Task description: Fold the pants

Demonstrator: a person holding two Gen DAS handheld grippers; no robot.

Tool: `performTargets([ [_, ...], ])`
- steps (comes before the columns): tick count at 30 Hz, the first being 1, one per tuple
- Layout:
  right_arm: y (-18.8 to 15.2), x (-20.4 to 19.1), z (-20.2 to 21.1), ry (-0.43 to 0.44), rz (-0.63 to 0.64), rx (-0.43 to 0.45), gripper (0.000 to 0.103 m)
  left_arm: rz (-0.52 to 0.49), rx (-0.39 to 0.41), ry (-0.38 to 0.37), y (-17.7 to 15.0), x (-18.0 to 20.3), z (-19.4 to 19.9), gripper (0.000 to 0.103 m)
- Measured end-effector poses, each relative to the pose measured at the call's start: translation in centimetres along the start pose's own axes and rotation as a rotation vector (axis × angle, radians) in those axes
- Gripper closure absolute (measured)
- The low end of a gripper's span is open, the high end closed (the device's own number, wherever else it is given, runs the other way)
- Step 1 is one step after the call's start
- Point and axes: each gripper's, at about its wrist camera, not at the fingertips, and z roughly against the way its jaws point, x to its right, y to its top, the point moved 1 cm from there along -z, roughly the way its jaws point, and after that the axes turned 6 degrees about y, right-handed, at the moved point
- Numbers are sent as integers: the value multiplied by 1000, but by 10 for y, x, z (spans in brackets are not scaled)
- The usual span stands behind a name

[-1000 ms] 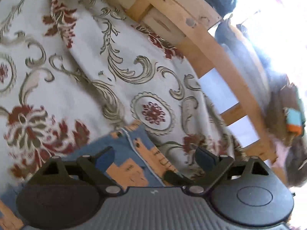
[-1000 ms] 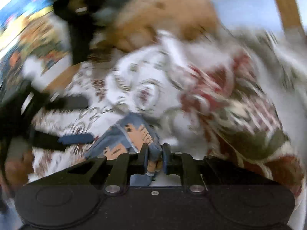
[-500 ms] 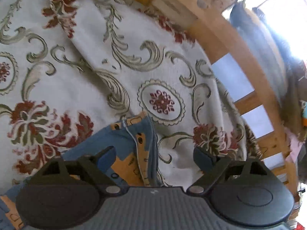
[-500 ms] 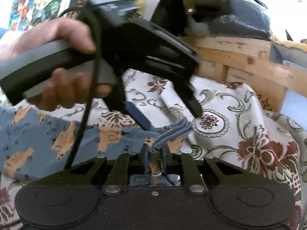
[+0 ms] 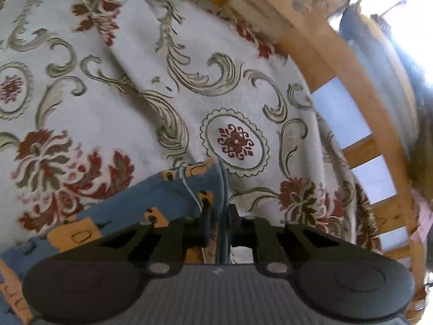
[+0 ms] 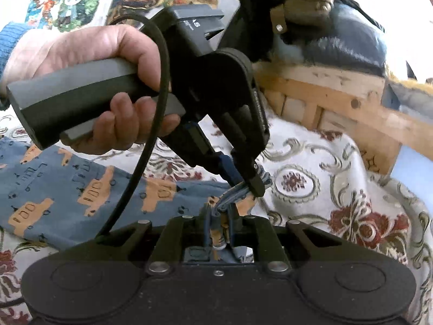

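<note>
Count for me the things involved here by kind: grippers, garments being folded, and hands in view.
Black two-finger grippers: 2, the left gripper and the right gripper, both clamped on fabric
Blue pants with orange truck print: 1
Hands in view: 1, the left hand on its grey handle
Total: 4

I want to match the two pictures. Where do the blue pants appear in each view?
Left wrist view: the pants run from the lower left to bottom centre, their edge pinched in the left claw.
Right wrist view: the pants lie at left, their end in the right claw.
Shared landmark: the oval red medallion on the bedspread.
</note>
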Motion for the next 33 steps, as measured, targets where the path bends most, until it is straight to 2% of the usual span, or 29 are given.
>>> performTargets([
  [5, 14, -24, 19, 41, 61, 52, 90, 67, 91, -45, -21, -20, 45, 91],
  [8, 22, -49, 31, 99, 102, 84, 90, 106, 162, -61, -44, -39, 80, 91],
  [12, 25, -85, 40, 212, 116, 108, 90, 133, 256, -28, -84, -67, 126, 91],
  [17, 26, -128, 35, 338, 160, 78, 90, 225, 306, 37, -126, -119, 158, 91],
  [19, 25, -145, 31, 373, 183, 55, 90, 280, 311, 61, -140, -142, 163, 91],
  [22, 19, -165, 24, 415, 216, 17, 90, 373, 307, 57, -161, -176, 162, 91],
  [28, 10, -192, 7, 438, 281, -54, 89, 432, 331, 35, -184, -208, 143, 89],
  [31, 8, -189, 3, 424, 289, -72, 78, 447, 319, 22, -188, -220, 131, 80],
  [33, 6, -187, 0, 420, 293, -85, 74, 464, 315, 0, -190, -225, 128, 79],
])
